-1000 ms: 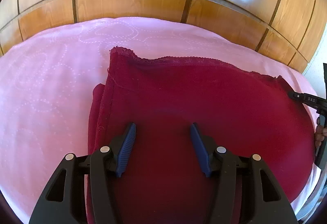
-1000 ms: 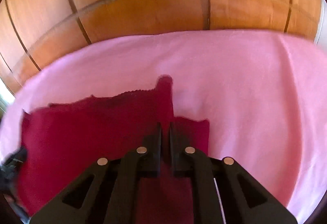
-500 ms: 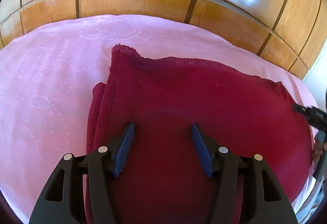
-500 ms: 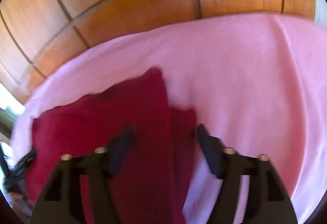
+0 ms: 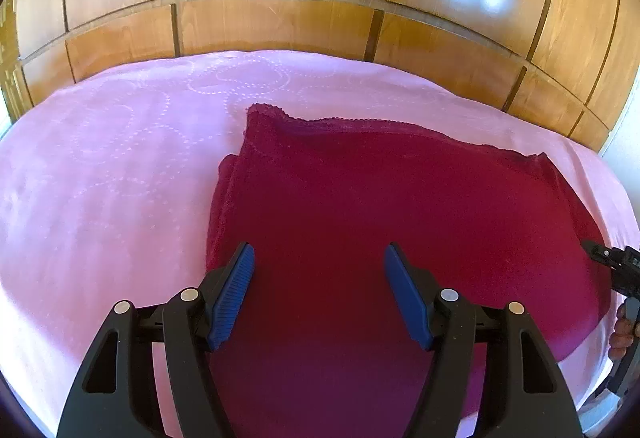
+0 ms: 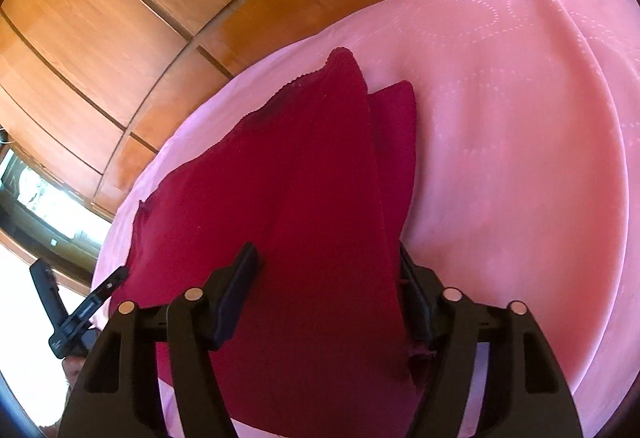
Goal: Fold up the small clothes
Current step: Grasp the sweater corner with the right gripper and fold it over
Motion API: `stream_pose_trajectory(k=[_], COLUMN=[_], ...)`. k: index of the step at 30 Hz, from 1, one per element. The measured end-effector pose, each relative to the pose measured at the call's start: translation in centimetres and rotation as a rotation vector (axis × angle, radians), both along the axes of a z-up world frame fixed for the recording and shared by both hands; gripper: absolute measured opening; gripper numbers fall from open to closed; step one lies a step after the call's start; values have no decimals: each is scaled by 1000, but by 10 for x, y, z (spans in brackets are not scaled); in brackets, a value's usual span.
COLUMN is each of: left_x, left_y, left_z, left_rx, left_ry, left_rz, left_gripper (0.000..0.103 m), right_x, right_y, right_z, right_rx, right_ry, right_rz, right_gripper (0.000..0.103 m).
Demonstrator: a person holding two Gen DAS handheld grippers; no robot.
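The folded dark-red cloth [image 5: 400, 206] lay flat on the pink-covered bed [image 5: 100, 178], while the left tool [image 5: 319, 266] and right tool [image 6: 326, 266] hovered above it, both spread wide, gripping nothing.

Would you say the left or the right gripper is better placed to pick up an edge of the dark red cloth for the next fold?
Probably the right gripper: open, its fingers straddle the dark red cloth at the layered side edge. The left gripper, also open, hovers over the flat middle.
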State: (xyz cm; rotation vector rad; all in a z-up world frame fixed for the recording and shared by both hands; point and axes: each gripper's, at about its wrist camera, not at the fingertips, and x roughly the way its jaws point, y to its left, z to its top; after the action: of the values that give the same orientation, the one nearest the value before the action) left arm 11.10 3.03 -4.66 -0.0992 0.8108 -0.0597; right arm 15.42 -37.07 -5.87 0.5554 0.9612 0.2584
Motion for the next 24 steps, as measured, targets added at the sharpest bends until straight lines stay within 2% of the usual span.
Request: stream_pose_trajectory(k=[2, 8, 11, 18, 24], left_x=[-5, -12, -16, -22, -24], left_y=[1, 3, 4, 9, 14], left_z=[2, 4, 5, 5, 3], left_rx=[0, -2, -6, -28, -65], left_ry=[-7, -11, -16, -20, -13], left_rz=[-4, -11, -14, -39, -65], left_gripper=[66, 66, 66, 66, 66], right_x=[0, 0, -2, -2, -3], right_y=[9, 19, 25, 32, 42], right_z=[2, 10, 17, 24, 44], right_rx=[-9, -49, -86, -94, -45], right_ry=[0, 2, -1, -1, -39], right_rz=[0, 33, 51, 43, 65], right_gripper=[51, 31, 28, 25, 23])
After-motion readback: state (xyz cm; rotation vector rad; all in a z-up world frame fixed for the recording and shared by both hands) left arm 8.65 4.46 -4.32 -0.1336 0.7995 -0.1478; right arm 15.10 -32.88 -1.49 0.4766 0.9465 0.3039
